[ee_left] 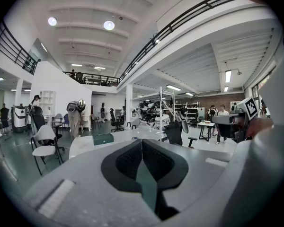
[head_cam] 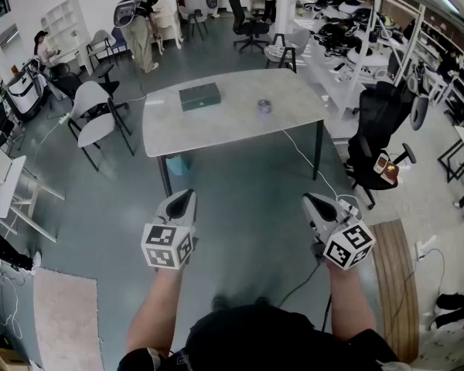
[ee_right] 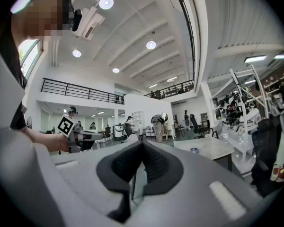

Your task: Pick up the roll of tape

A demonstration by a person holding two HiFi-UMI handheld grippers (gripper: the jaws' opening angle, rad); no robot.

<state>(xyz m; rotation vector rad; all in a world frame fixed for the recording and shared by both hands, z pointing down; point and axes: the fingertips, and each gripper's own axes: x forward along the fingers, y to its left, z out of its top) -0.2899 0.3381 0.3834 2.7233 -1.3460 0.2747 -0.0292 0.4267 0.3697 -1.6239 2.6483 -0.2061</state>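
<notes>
Roll of tape [head_cam: 264, 107]: untouched on surface [head_cam: 224, 128], near green box [head_cam: 199, 96]. Left claw [head_cam: 187, 195], right claw [head_cam: 309, 199]: both pinched together, empty, well apart from surface. Progress: none (approach, opening, grasp, lift all outstanding).

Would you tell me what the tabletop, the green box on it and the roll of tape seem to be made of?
Tabletop: pale grey with faint mottling and a matte look, probably stone-effect laminate.
Green box: dark green, crisp edges; metal or plastic, hard to tell.
Roll of tape: small, glinting greyish-blue, likely clear plastic film.
</notes>
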